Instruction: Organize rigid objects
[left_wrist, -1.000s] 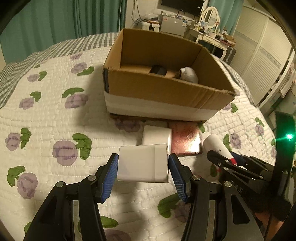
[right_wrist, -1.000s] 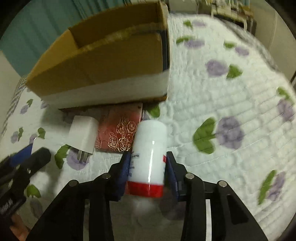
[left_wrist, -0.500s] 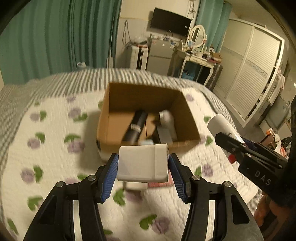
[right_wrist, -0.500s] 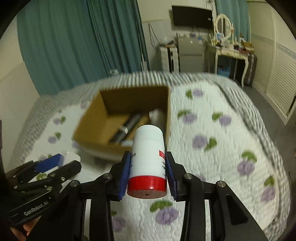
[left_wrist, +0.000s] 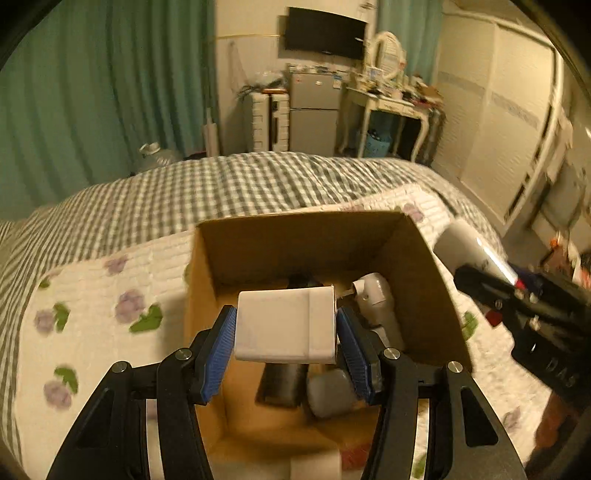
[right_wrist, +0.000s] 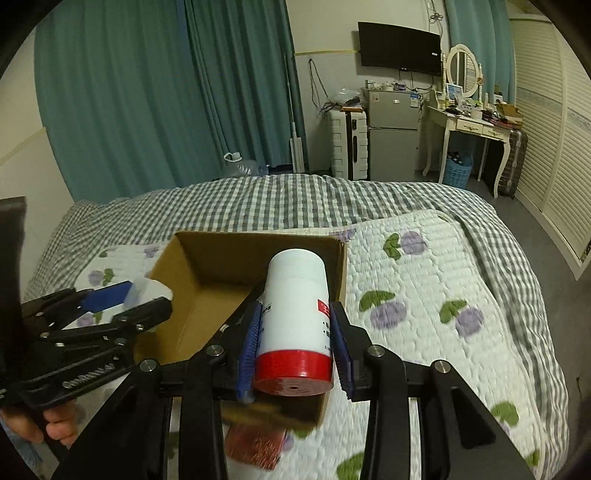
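Observation:
My left gripper (left_wrist: 286, 326) is shut on a white rectangular block (left_wrist: 286, 325) and holds it above the open cardboard box (left_wrist: 424, 258). Inside the box lie a black cylinder (left_wrist: 280, 384), a grey piece (left_wrist: 328, 393) and a white item (left_wrist: 373, 295). My right gripper (right_wrist: 295, 332) is shut on a white bottle with a red cap (right_wrist: 295, 325), held over the box's right wall (right_wrist: 341, 273). The right gripper also shows at the right of the left wrist view (left_wrist: 517, 295), the left gripper at the left of the right wrist view (right_wrist: 110, 306).
The box sits on a bed with a floral quilt (right_wrist: 443, 295) over a checked sheet (right_wrist: 295, 199). A red patterned box (right_wrist: 255, 446) and a white block (left_wrist: 314, 467) lie on the quilt in front of the box. Furniture stands beyond the bed.
Both grippers rose from the quilt with their objects and moved forward over the box. The view now looks down into the box.

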